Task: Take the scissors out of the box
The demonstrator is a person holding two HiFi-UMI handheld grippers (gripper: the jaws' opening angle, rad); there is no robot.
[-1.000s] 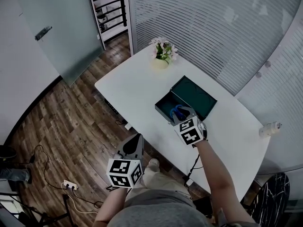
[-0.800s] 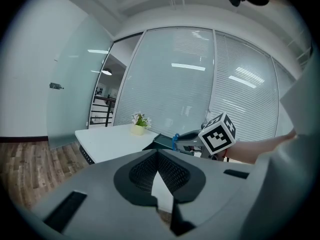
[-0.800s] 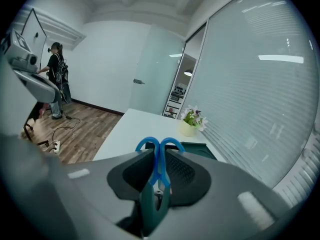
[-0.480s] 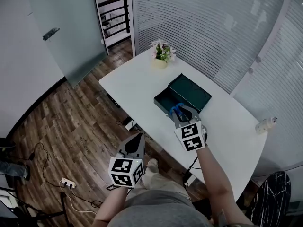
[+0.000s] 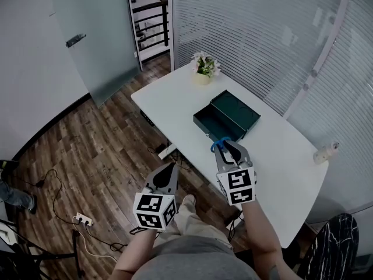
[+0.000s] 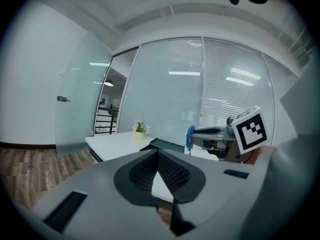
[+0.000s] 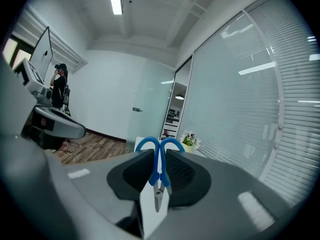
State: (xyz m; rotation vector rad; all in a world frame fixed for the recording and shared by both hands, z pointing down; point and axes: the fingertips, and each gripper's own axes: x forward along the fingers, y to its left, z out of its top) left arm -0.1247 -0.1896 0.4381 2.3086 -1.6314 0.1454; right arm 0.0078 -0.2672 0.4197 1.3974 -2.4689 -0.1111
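The scissors (image 7: pixel 159 170) are clamped between the jaws of the right tool (image 5: pixel 225 147), with the blue loops pointing forward past the tips and the blades back toward the camera. They are held in the air above the near side of the bench (image 5: pixel 175 101), out of the box (image 5: pixel 205 125). The box lies open just beyond them with its lid laid back and a flower pot (image 5: pixel 203 77) at the bench's far end, while the left tool (image 5: pixel 169 169) hangs off the bench over the wooden floor (image 5: pixel 87 150), its jaws closed tip to tip on nothing.
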